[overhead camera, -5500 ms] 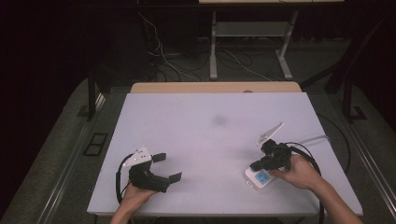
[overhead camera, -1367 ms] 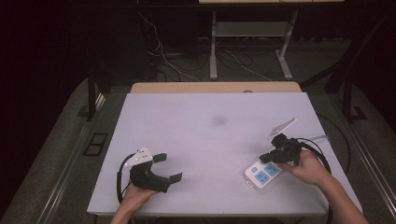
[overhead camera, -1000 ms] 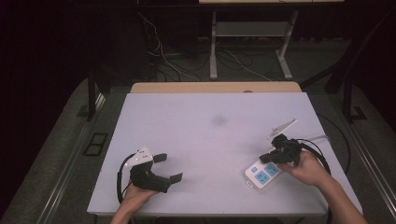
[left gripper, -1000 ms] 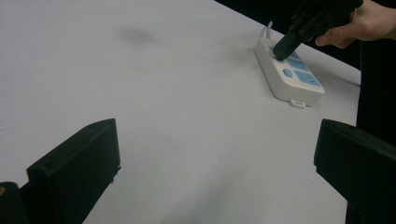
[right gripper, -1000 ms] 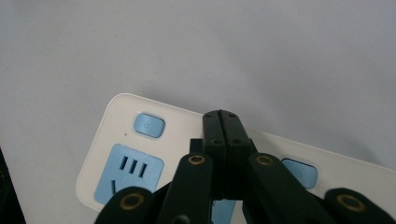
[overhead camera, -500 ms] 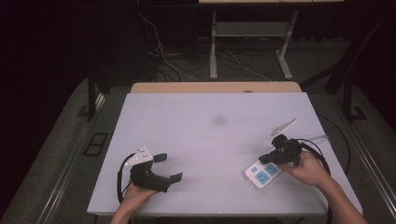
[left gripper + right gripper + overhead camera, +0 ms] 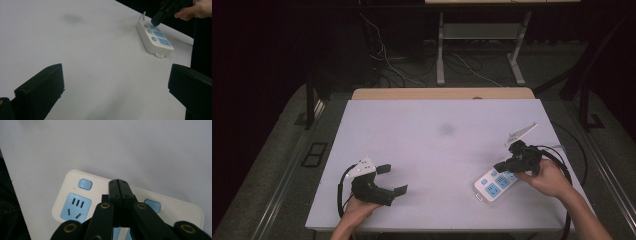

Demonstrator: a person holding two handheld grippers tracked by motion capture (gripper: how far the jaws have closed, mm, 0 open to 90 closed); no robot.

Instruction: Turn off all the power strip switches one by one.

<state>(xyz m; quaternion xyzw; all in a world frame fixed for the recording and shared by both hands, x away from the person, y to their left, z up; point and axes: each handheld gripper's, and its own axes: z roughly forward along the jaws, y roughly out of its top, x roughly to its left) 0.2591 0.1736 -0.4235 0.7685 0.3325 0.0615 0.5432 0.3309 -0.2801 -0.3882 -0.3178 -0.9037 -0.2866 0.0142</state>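
A white power strip with blue sockets and blue switch buttons lies at the near right of the white table. My right gripper is shut with nothing between its jaws, and its tips point down onto the strip's top. In the right gripper view the joined tips sit between two blue buttons; whether they touch the strip I cannot tell. My left gripper rests at the near left, jaws wide open and empty. From the left gripper view the strip lies far off with the right gripper over it.
A faint dark smudge marks the table's middle. A wooden strip runs along the far edge. The right gripper's black cable loops near the right edge. Cables and a metal stand lie on the floor beyond.
Since the earliest frame the right gripper has shifted slightly right and away over the strip. Over the last second nothing has visibly moved.
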